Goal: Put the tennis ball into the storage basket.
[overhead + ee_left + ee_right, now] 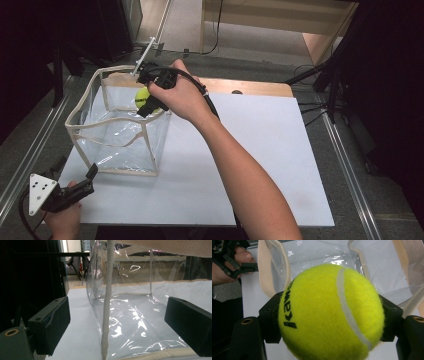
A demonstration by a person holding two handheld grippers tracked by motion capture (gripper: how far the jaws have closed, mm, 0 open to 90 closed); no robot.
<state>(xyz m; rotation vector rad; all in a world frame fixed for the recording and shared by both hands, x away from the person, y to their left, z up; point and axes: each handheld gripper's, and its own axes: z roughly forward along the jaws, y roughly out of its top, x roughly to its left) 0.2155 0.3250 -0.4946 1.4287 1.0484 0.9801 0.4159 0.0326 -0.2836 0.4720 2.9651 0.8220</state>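
Left claw: the left claw point(91, 176) sits at the near left corner of the bench, held in the person's left hand point(64, 220). A grey three-cornered plate point(40, 190) is on top of it. In the left gripper view its two black jaws stand wide apart with nothing between them, so it is open. It points at the near corner of the bag.

Bench: a flat white bench top point(260, 165) with a strip of wood along its far edge.

Bag: a clear plastic box-shaped bag with cream fabric trim point(117, 135) stands upright on the left part of the bench, its top open. In the left gripper view a cream seam point(107, 305) runs down its near corner, just ahead of the open jaws.

Right arm: the person's right forearm point(250, 175) reaches from the bottom edge diagonally across the bench to the bag's far right corner.

Right claw: the right claw point(148, 102) is held above the bag's open top, tilted down. Its jaws are closed on the ball from both sides.

Ball: a bright yellow-green felt tennis ball with a white seam and black lettering point(329, 315) is clamped in the right claw, over the bag's opening, clear of the bag's floor.
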